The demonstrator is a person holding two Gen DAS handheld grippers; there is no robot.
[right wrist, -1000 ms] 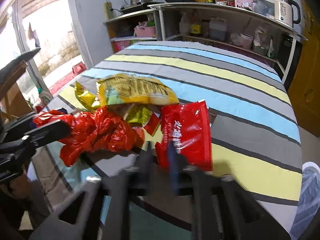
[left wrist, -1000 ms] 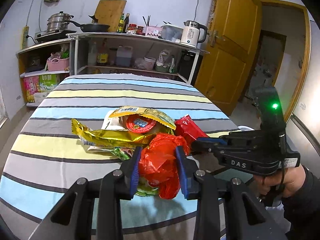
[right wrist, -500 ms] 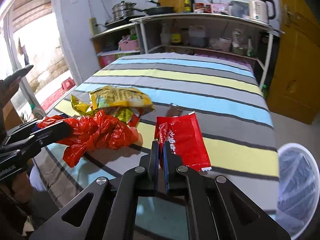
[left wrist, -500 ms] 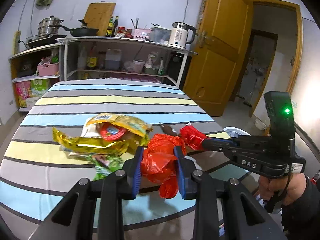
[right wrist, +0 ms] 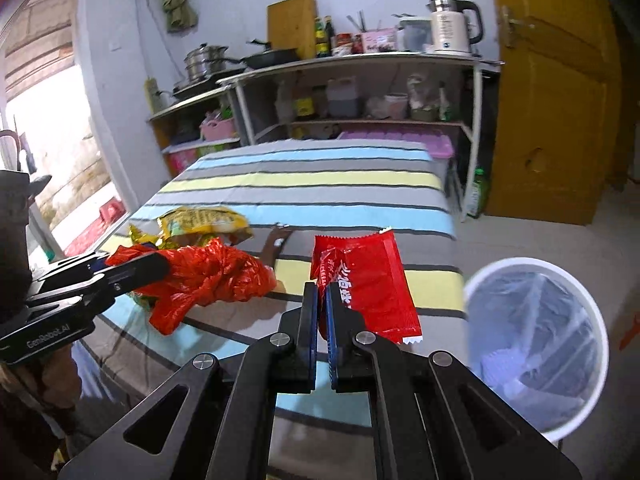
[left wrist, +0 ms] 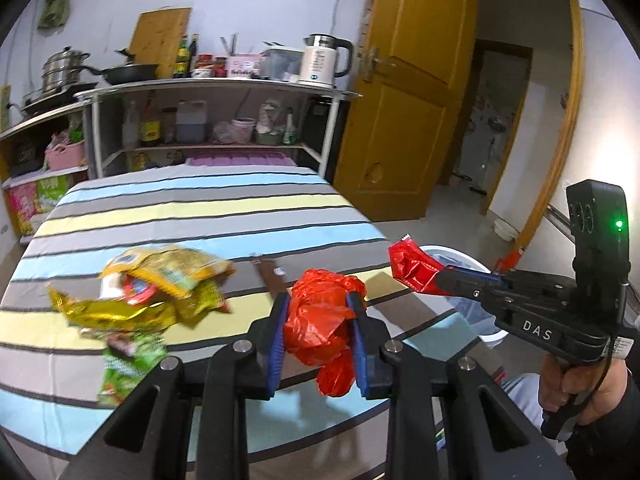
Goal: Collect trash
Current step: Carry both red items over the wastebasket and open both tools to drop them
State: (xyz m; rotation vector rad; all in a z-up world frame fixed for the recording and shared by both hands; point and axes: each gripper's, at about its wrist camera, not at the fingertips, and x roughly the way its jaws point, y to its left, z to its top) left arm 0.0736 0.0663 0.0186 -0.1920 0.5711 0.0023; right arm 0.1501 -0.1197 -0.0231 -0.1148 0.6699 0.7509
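Red wrapper [right wrist: 362, 280] pinched by one corner in right gripper [right wrist: 322, 300], hanging beside lined bin [right wrist: 536, 344]; crumpled red bag [left wrist: 320, 320] squeezed in left gripper [left wrist: 318, 332] over striped table [left wrist: 200, 208]. Risking slippage: thin film sliding out, dropping short of bin.

Black gripper frames, blue fingers [left wrist: 277, 340], silver screws, white "DAS" lettering, green LED; bare hand [left wrist: 576, 388], possibly dark sleeve.

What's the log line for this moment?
left gripper: shut on red bag | right gripper: shut on red wrapper | bin: beside table
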